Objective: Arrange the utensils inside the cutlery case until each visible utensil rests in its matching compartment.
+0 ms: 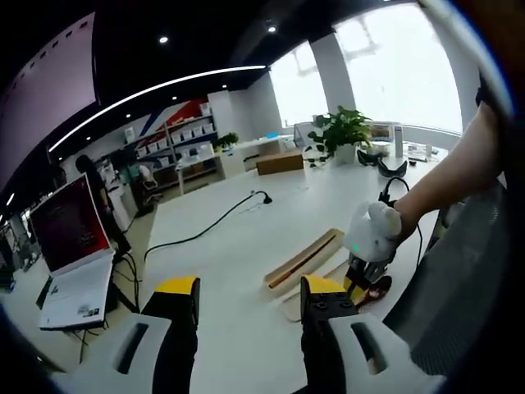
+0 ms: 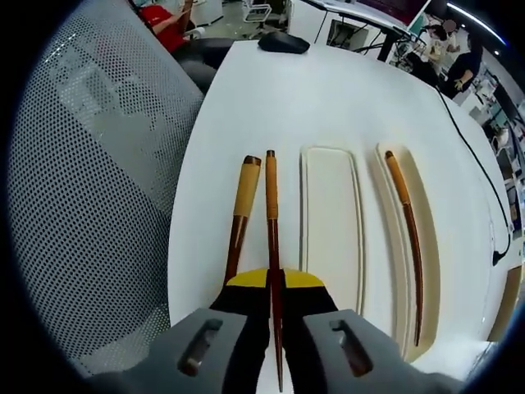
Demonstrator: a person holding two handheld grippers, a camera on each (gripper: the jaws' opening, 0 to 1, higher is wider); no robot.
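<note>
Right gripper (image 2: 275, 283) clamps a wooden chopstick (image 2: 271, 238) beside the cutlery case (image 2: 332, 222) on a white tabletop (image 2: 328, 90).
Its jaws are closed on the stick, just left of the case's empty compartment; a second utensil (image 2: 239, 215) lies alongside, and another chopstick (image 2: 406, 234) rests in the far compartment. The left gripper (image 1: 250, 287) hangs above the tabletop, jaws apart, holding nothing.

The left gripper (image 1: 250, 300) has black jaws with yellow tips on grey-white mounts. The right gripper (image 2: 276, 283) looks identical. A bare forearm (image 1: 455, 168) shows.
</note>
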